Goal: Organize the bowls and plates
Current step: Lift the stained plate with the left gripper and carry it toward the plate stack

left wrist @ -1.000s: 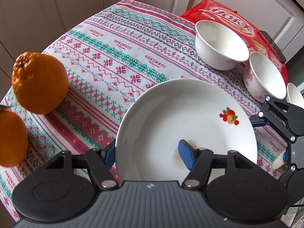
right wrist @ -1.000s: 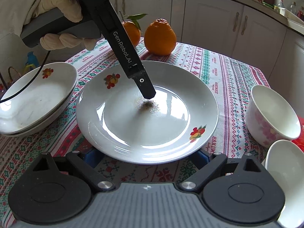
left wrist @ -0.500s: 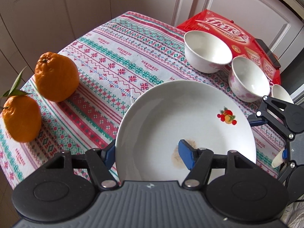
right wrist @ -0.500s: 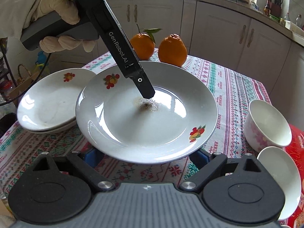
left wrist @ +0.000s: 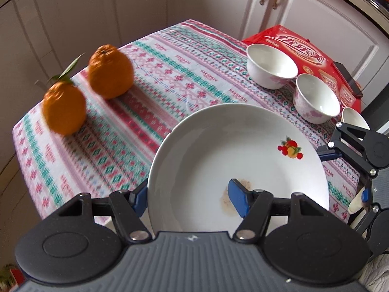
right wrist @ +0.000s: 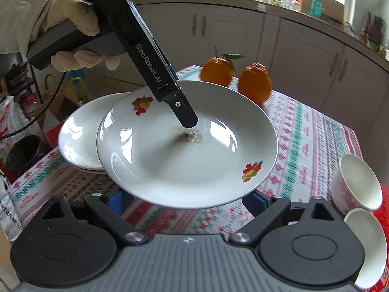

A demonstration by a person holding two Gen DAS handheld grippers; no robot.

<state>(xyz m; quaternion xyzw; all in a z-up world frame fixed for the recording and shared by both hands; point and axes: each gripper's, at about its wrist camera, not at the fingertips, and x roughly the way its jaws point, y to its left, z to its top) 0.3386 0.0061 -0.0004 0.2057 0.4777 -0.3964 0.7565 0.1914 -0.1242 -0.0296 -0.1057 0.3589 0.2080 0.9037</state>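
We hold one white plate (right wrist: 170, 160) with fruit decals above the patterned tablecloth (left wrist: 150, 102), clear of the table. Our left gripper (left wrist: 192, 194) is clamped on its rim, one blue pad under the plate, the other pad (left wrist: 237, 199) on the inner face beside a brownish stain (right wrist: 187, 135). Our right gripper (right wrist: 187, 200) sits with its jaws spread wide beneath the plate's near edge; we cannot tell whether its pads touch the underside. A gloved hand (right wrist: 73, 24) grips the left tool's handle. Behind the held plate, to the left in the right wrist view, rests a stack of white plates (right wrist: 80, 131). Two oranges (left wrist: 87, 87) stand at the far edge, one with a leaf. Three white bowls (left wrist: 291, 82) sit by a red package (left wrist: 308, 51).
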